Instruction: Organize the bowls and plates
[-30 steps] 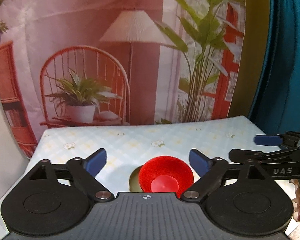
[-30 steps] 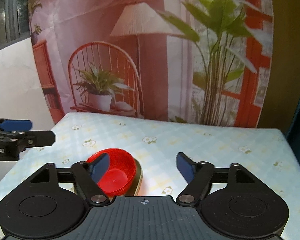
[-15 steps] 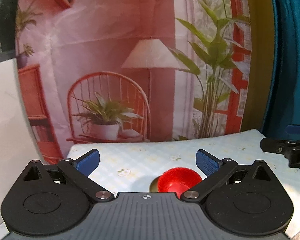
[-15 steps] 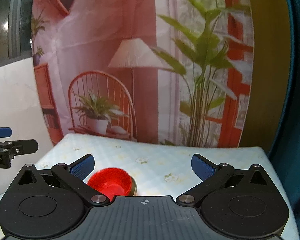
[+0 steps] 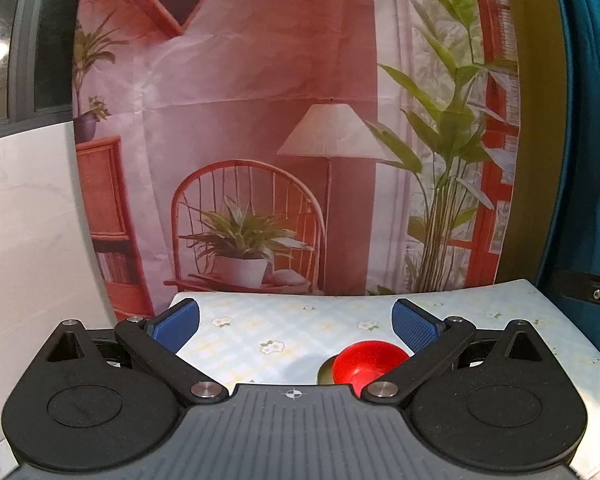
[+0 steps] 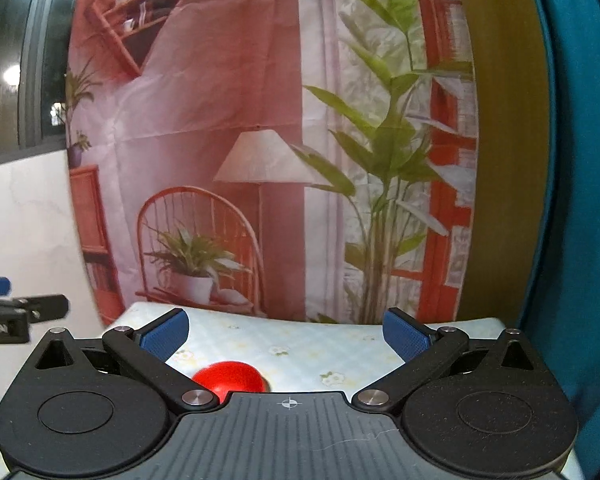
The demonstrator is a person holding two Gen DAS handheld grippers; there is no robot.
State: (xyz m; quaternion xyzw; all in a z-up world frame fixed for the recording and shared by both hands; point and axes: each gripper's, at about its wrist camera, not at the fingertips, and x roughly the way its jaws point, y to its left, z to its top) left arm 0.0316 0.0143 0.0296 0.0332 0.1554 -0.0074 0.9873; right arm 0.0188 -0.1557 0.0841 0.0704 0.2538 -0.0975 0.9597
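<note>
Just then both tongs stood spread and empty, freshly widened: left tongs, right tongs. Below them the red bowl sat on the bench, nearer each tool's body than its fingertips.

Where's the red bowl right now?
The red bowl sits on the floral tablecloth, low right in the left wrist view, nested in an olive dish.

Black hand-held gripper, blue ribbed pads, silver screws
</note>
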